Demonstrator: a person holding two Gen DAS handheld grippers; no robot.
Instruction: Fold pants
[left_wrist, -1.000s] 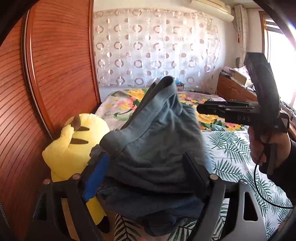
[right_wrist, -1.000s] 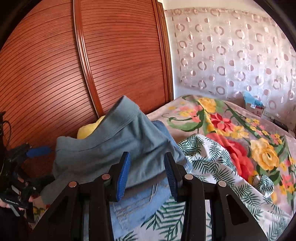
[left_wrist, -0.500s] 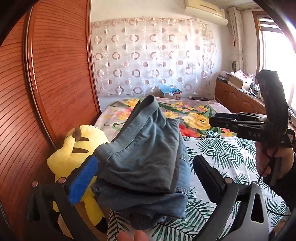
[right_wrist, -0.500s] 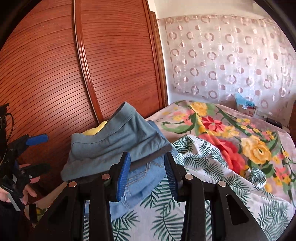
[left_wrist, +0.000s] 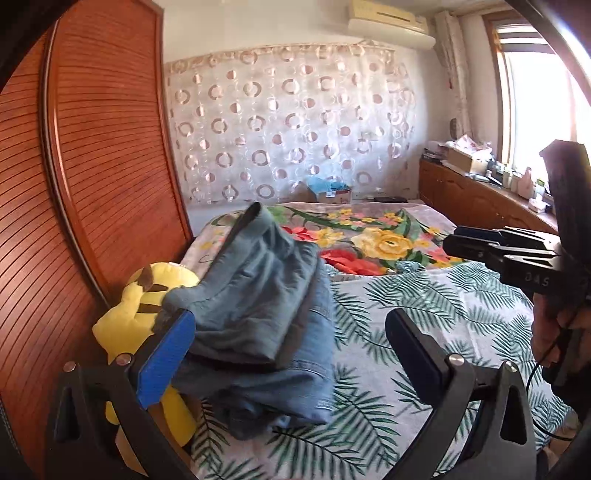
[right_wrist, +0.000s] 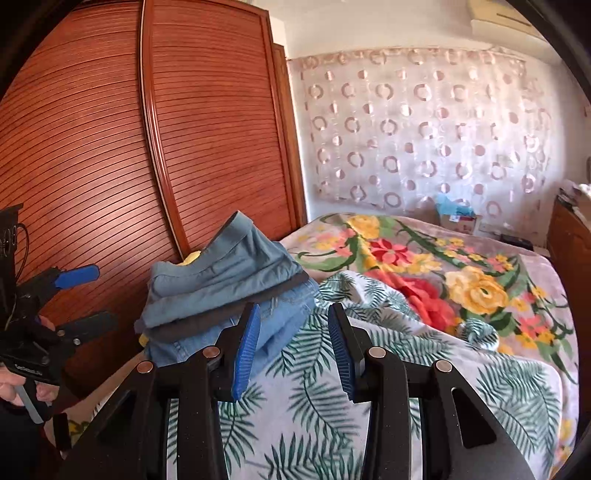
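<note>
Resting folded atop stacked clothes (right_wrist: 229, 325), the pants (left_wrist: 258, 291) lie free of both hand-held grippers.

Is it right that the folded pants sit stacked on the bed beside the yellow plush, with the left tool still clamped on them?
Not quite. In the left wrist view the left tool is open and no longer clamped on the folded pants, which do sit stacked on the bed beside the yellow plush.

Folded pants (right_wrist: 225, 280) atop leaf-print sheet (right_wrist: 317, 406)
</note>
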